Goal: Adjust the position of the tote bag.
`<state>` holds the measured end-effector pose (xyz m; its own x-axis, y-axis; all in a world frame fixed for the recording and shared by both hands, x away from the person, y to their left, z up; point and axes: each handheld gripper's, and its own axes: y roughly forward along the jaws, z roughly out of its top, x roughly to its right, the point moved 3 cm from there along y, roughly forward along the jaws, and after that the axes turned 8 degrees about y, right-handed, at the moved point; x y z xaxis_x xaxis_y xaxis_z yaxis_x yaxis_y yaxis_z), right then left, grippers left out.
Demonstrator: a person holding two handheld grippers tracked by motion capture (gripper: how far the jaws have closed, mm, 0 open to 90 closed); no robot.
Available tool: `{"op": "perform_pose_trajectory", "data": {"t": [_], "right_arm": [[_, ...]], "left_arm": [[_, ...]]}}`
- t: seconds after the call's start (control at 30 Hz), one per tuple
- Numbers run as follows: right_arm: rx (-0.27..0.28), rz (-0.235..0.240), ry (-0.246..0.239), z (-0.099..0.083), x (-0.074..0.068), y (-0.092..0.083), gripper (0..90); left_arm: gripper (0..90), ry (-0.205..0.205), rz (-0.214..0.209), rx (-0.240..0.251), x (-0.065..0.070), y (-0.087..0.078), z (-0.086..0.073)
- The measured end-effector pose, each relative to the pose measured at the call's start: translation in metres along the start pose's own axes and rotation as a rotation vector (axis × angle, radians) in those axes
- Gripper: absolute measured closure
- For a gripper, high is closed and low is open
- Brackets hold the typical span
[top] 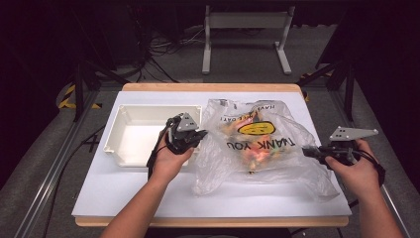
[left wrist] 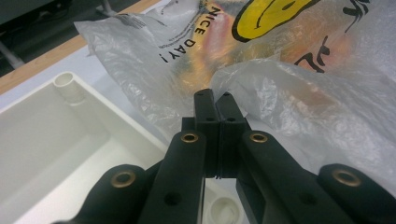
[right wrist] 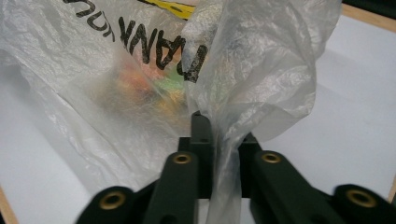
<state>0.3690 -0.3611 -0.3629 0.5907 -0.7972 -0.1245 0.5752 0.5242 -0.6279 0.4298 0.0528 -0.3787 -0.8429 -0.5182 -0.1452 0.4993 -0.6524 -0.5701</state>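
A thin, translucent plastic bag [top: 257,144], printed with "THANK YOU" and a yellow smiley face, is lying across the middle and right of the white surface [top: 124,193], with colourful items showing dimly through the film. Its printing is facing away from the person, so the mouth of the bag is probably lying on the near side, where the loose film is spreading toward both hands.

The left gripper [top: 190,136] is sitting at the bag's left edge, just beside the white plastic bin [top: 116,139]. In the left gripper view its jaws are pressed fully together, and a fold of film [left wrist: 261,74] is rising right at their tips; whether they are actually pinching it cannot be told.

The right gripper [top: 313,150] is working at the bag's right edge. In the right gripper view a gathered strip of film [right wrist: 226,158] is running down between its jaws, which are clenched on it, and the film above is bunching and standing up as though being lifted.

Taking the bag at opposite sides looks like a way of spreading its opening or raising it, so the contents can be got out. The empty bin, placed touching the bag's left side, seems to be waiting to receive them.
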Motion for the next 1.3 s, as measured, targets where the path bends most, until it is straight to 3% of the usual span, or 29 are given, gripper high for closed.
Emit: {"op": "perform_pose_trajectory", "data": {"t": [0.07,0.17,0.23,0.3,0.43,0.57,0.67,0.77,0.9,1.07,1.3], "right_arm": [[0.009,-0.016,-0.004,0.000,0.001,0.001,67.8],[0.045,-0.055,-0.022,0.000,0.002,0.004,44.5],[0.082,-0.091,-0.059,0.003,0.001,0.004,32.8],[0.120,-0.110,-0.099,0.005,-0.002,0.002,26.5],[0.174,-0.097,-0.150,0.010,-0.020,-0.008,24.9],[0.199,-0.062,-0.218,0.011,-0.044,-0.014,31.1],[0.185,-0.014,-0.253,0.007,-0.061,-0.015,45.6],[0.111,0.071,-0.273,-0.001,-0.076,-0.009,57.6],[-0.008,0.101,-0.290,-0.013,-0.084,0.003,73.6],[-0.116,0.077,-0.264,-0.022,-0.077,0.021,87.7],[-0.223,-0.025,-0.255,-0.031,-0.064,0.045,87.2]], "left_arm": [[87.9,-0.005,-0.005,-0.006,0.000,0.000,-0.002],[85.0,-0.005,-0.006,-0.010,0.001,-0.001,-0.003],[85.5,0.001,-0.001,-0.011,0.002,-0.002,-0.003],[86.4,-0.002,0.002,-0.012,0.002,-0.002,-0.003],[87.5,-0.007,0.004,-0.017,0.002,-0.001,-0.003],[87.7,-0.003,0.008,-0.017,0.003,0.001,-0.002],[87.8,-0.003,0.012,-0.018,0.003,0.001,-0.002],[87.3,-0.016,0.007,-0.018,0.003,0.002,-0.003],[87.5,-0.028,0.004,-0.018,0.002,0.003,-0.004],[87.5,-0.031,0.008,-0.015,0.000,0.002,-0.004],[87.5,-0.046,0.015,-0.009,-0.002,0.001,-0.006]]}}
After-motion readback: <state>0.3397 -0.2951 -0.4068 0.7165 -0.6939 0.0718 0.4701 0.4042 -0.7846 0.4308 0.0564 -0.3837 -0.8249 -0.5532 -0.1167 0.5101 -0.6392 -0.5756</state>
